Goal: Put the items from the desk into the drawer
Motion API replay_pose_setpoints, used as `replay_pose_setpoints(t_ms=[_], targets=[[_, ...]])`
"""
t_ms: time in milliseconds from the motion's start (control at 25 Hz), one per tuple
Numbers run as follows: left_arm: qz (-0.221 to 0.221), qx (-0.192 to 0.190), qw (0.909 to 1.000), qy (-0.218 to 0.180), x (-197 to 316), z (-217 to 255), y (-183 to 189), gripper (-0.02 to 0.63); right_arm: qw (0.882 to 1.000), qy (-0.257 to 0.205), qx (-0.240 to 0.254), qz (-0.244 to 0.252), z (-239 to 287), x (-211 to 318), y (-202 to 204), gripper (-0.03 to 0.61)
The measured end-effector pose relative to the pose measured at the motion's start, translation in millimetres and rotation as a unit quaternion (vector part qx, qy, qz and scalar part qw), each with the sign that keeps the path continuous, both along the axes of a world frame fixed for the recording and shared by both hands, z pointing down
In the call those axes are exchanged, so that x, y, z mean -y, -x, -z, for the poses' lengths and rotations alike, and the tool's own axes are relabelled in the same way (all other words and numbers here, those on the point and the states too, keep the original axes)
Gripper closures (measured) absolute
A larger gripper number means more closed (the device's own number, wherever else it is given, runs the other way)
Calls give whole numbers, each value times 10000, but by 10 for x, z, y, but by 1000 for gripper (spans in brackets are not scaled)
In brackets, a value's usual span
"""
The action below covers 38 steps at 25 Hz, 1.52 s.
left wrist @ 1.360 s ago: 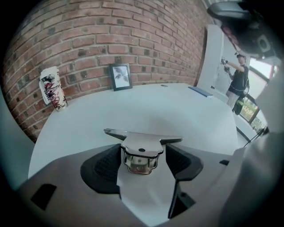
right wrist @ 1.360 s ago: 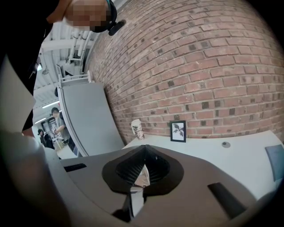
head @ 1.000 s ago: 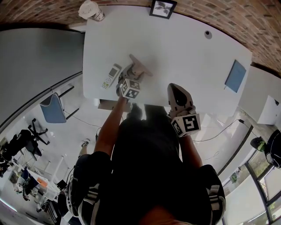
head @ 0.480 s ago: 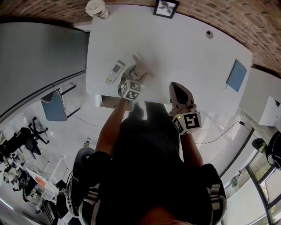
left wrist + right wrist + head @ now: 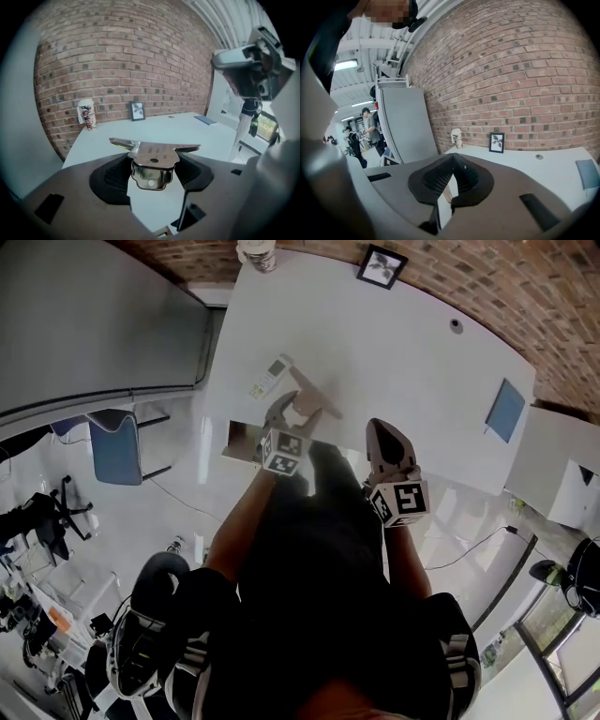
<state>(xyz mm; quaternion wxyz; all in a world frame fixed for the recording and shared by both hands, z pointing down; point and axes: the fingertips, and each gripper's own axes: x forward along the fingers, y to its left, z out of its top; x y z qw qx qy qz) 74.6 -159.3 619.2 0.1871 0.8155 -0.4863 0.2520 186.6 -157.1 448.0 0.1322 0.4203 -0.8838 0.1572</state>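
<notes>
My left hand-held gripper (image 5: 152, 173) is clamped on a shiny metal clip (image 5: 153, 153), its flat wings lying across the jaws and its curved body hanging between the pads. In the head view this hand-held gripper (image 5: 302, 404) hangs over the near left part of the desk (image 5: 403, 362); the drawer (image 5: 240, 441) shows at the desk's near edge just beside it, and it looks open, though I cannot see into it. My right hand-held gripper (image 5: 452, 161) has its jaws drawn together at the tips with nothing between them; it waits at the desk's near edge (image 5: 382, 430). A slim remote-like device (image 5: 270, 379) lies on the desk just beyond my left jaws.

I judge this as the carry step, with the clip lifted but not yet in the drawer. The next move calls for swinging the clip over the drawer's opening, lowering it inside and parting the jaws; the remote-like device looks like the next item.
</notes>
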Motion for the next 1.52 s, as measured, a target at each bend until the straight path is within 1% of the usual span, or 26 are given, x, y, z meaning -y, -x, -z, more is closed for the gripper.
replay_pose_setpoints(t_ms=[200, 400, 600, 760, 920, 1040, 1160, 1280, 1360, 1520], targets=[[371, -77, 9989, -270, -583, 442, 332, 331, 9996, -214, 10, 202, 157, -485, 266, 578], [857, -132, 9952, -448, -1147, 689, 705, 331, 9978, -306, 73, 577, 232, -892, 596, 578], [1476, -103, 9881, -410, -1757, 722, 1020, 331, 9926, -360, 161, 1146, 253, -1241, 942, 578], [2071, -58, 9776, -357, -2122, 711, 1181, 331, 9839, -425, 226, 1720, 255, -1370, 1163, 578], [2657, 29, 9635, -315, -2366, 708, 1253, 331, 9710, -428, 244, 2341, 205, -1472, 1325, 578], [3020, 64, 9529, -267, -2534, 688, 1235, 331, 9598, -405, 259, 2767, 162, -1542, 1407, 578], [3245, 88, 9458, -120, -2673, 646, 1184, 331, 9511, -362, 331, 3049, 107, -1577, 1464, 578], [3441, 24, 9389, 25, -2786, 561, 1149, 331, 9453, -287, 338, 3233, 18, -1621, 1512, 578], [3490, 39, 9370, 134, -2824, 443, 1138, 331, 9430, -246, 305, 3304, -59, -1632, 1541, 578], [3427, 62, 9383, 460, -2777, 24, 1150, 331, 9442, -127, 223, 3285, -291, -1559, 1593, 578]])
